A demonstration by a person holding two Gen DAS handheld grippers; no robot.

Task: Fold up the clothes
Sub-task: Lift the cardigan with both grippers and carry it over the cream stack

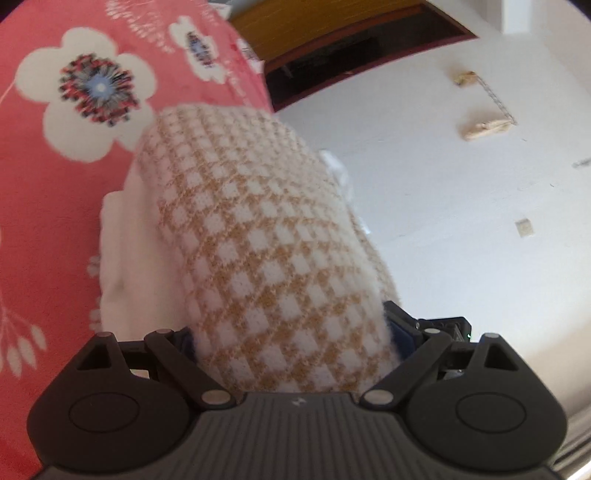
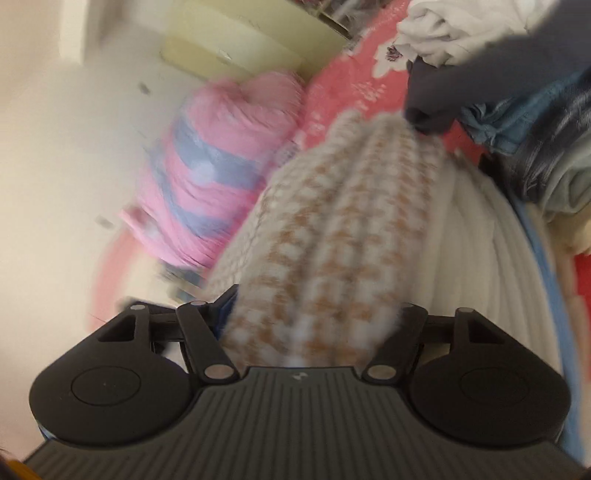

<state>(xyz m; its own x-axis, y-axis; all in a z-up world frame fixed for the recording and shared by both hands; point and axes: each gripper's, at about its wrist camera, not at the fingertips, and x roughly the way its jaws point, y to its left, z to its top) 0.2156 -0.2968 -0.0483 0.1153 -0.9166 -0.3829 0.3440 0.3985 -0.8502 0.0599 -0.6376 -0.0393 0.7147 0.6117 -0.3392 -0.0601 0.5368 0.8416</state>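
Note:
A white and tan checked knit garment point(image 1: 258, 240) fills the middle of the left wrist view, bunched over the pink flowered bedspread point(image 1: 48, 184). My left gripper point(image 1: 291, 347) is shut on its near edge; the fingertips are hidden under the fabric. In the right wrist view the same checked garment point(image 2: 332, 229) runs forward from my right gripper point(image 2: 314, 332), which is shut on its near end. That view is motion blurred. A white ribbed part of the cloth point(image 2: 476, 258) lies to its right.
A pink and grey striped bundle point(image 2: 221, 177) lies left of the garment. A pile of clothes, white point(image 2: 443, 29), dark point(image 2: 461, 85) and denim point(image 2: 524, 125), sits at the upper right. A white wall point(image 1: 443, 184) and a wooden door frame point(image 1: 332, 26) are behind the bed.

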